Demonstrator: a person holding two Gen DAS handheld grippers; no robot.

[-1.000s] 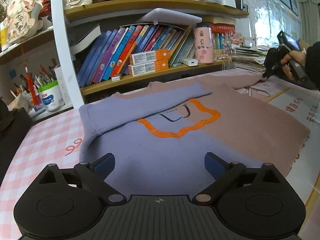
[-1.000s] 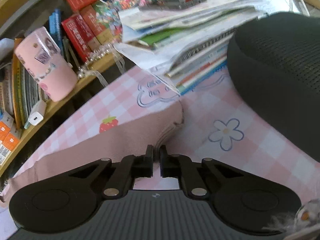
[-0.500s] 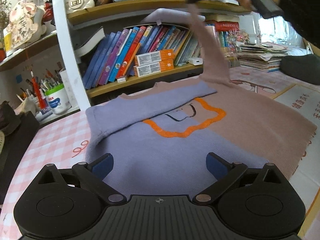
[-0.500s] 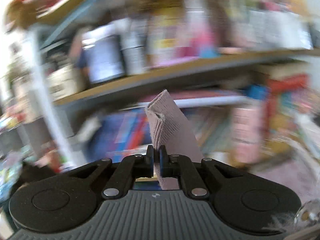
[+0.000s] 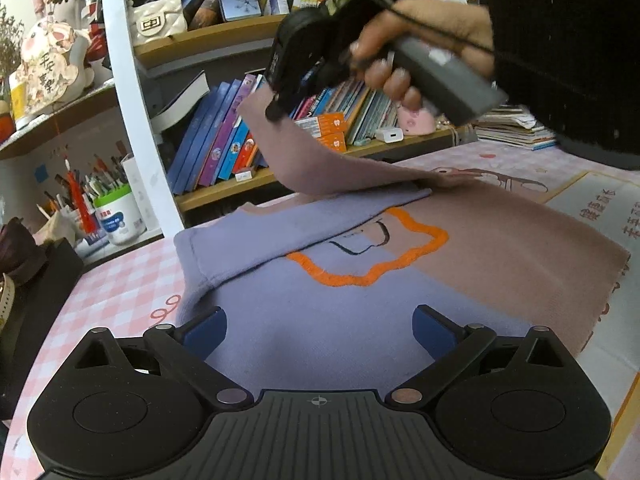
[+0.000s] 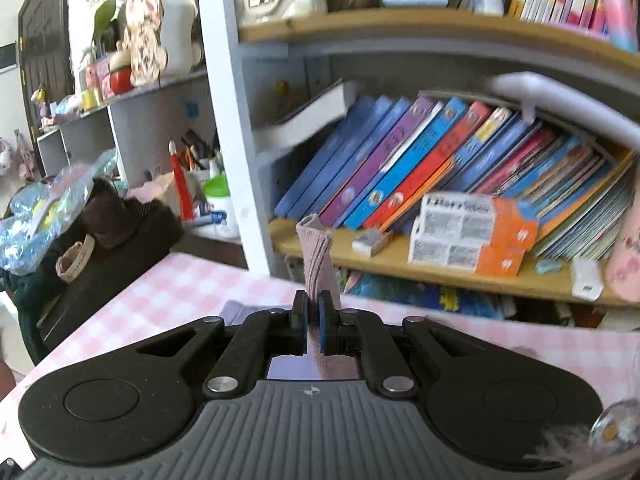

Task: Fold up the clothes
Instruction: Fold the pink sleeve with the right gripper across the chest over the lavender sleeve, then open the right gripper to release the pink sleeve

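Note:
A sweater (image 5: 400, 292), half lilac and half dusty pink with an orange outline on its front, lies flat on the pink checked table (image 5: 120, 300). Its lilac sleeve is folded across the chest. The pink sleeve (image 5: 320, 164) is lifted off the table and hangs from my right gripper (image 5: 274, 114), held by a hand in a black sleeve high over the sweater's far edge. In the right wrist view the right gripper (image 6: 314, 314) is shut on the pink sleeve's cuff (image 6: 316, 252). My left gripper (image 5: 320, 330) stands open just above the sweater's lilac near part, holding nothing.
A bookshelf (image 5: 224, 140) full of books and orange boxes (image 6: 472, 236) runs along the table's far side. A white pen pot (image 5: 118, 216) and a dark bag (image 5: 24, 272) stand at the left. A paper stack (image 5: 516, 128) and printed mat (image 5: 608, 216) lie at the right.
My right gripper has lifted the pink sleeve's cuff off the table at the right and swung it up and leftward over the sweater. The left gripper has stayed in place, open.

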